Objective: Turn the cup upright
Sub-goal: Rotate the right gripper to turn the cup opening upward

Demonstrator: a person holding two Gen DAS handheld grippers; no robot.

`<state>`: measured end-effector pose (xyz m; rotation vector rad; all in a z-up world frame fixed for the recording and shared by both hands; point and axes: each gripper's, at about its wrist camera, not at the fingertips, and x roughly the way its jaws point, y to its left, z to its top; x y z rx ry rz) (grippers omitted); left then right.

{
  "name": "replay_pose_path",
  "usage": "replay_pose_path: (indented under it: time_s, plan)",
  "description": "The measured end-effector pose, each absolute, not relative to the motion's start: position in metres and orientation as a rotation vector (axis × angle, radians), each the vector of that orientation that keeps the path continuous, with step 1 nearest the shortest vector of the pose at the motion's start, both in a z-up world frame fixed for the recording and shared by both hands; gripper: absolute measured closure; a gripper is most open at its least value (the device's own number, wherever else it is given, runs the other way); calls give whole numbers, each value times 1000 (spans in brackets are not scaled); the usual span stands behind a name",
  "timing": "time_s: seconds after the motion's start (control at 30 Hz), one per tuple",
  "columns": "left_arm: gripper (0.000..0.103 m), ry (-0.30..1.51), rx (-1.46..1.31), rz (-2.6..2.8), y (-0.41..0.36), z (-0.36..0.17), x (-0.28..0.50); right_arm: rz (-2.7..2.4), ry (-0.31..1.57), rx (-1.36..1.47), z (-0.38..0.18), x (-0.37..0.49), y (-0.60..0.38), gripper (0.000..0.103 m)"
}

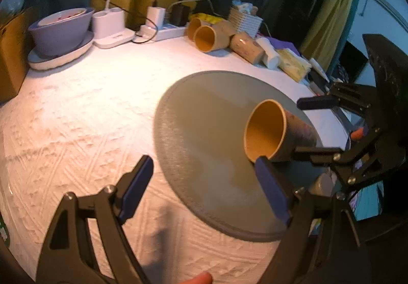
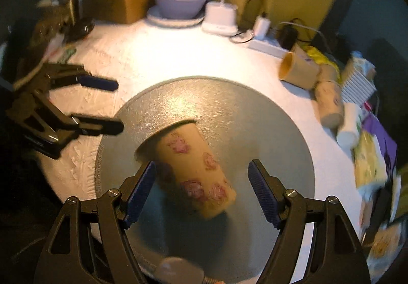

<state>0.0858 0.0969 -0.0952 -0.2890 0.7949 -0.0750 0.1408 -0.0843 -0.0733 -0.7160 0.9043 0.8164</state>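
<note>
A paper cup with pink flower prints (image 2: pixel 190 165) lies on its side on a round grey mat (image 2: pixel 242 116). In the left wrist view its orange inside (image 1: pixel 265 131) faces me. My right gripper (image 2: pixel 201 193) is open, its blue pads either side of the cup's body, not touching. It shows in the left wrist view (image 1: pixel 306 128) at the right, one finger above the cup and one below. My left gripper (image 1: pixel 204 187) is open and empty over the mat's near-left edge. It appears in the right wrist view (image 2: pixel 107 105) at the left of the mat.
White textured tablecloth (image 1: pixel 76 110) covers the table. At the back stand a purple bowl on a plate (image 1: pixel 60 31), a white charger base (image 1: pixel 109 26), a power strip (image 1: pixel 165 30), several other paper cups lying down (image 1: pixel 211 37) and tissue packs (image 1: pixel 293 62). A cardboard box (image 2: pixel 119 3) stands far left.
</note>
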Motion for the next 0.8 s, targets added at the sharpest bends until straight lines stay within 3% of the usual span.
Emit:
replay_pose_path:
  time_s: [0.8]
  plan:
    - [20,806,-362,-70,129,-114,101,826,1064,-940,-116,180,-13,28]
